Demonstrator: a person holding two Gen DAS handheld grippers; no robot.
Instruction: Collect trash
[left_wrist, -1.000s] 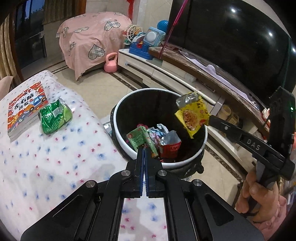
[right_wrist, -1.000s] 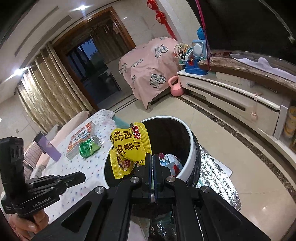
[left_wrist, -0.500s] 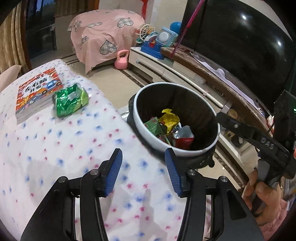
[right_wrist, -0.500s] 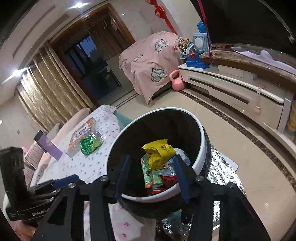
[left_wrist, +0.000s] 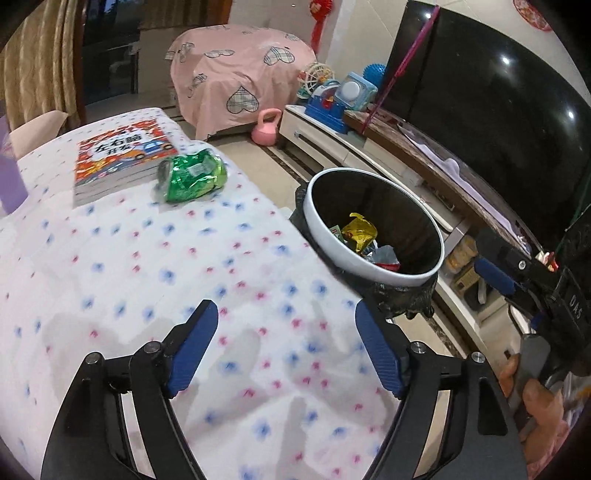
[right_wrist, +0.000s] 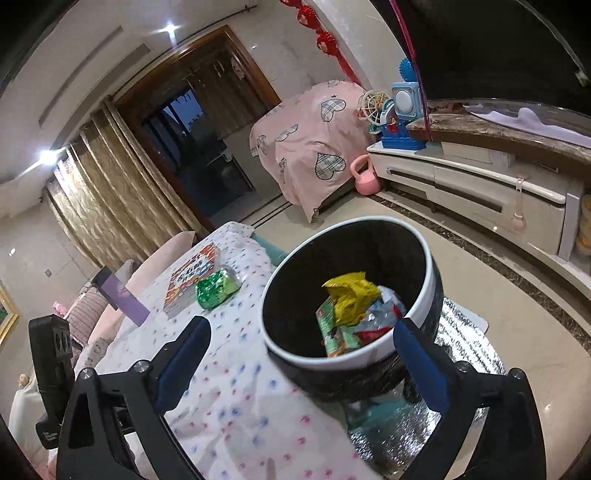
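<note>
Crumpled yellow wrapper (right_wrist: 351, 295) in round glossy bin (right_wrist: 354, 360)

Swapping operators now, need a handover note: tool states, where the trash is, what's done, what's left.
Left tool: jaws have just been opening, now wide, nothing between them, over the dotted tablecloth.
Right tool: jaws have just been opening, now wide and empty, near the bin.
Done: yellow snack packet lies in the bin on top of other wrappers.
Left: crumpled green wrapper is on the cloth, touching the book. No other trash visible on the table. I'd take the green wrapper with the left tool, since it faces that way.
</note>
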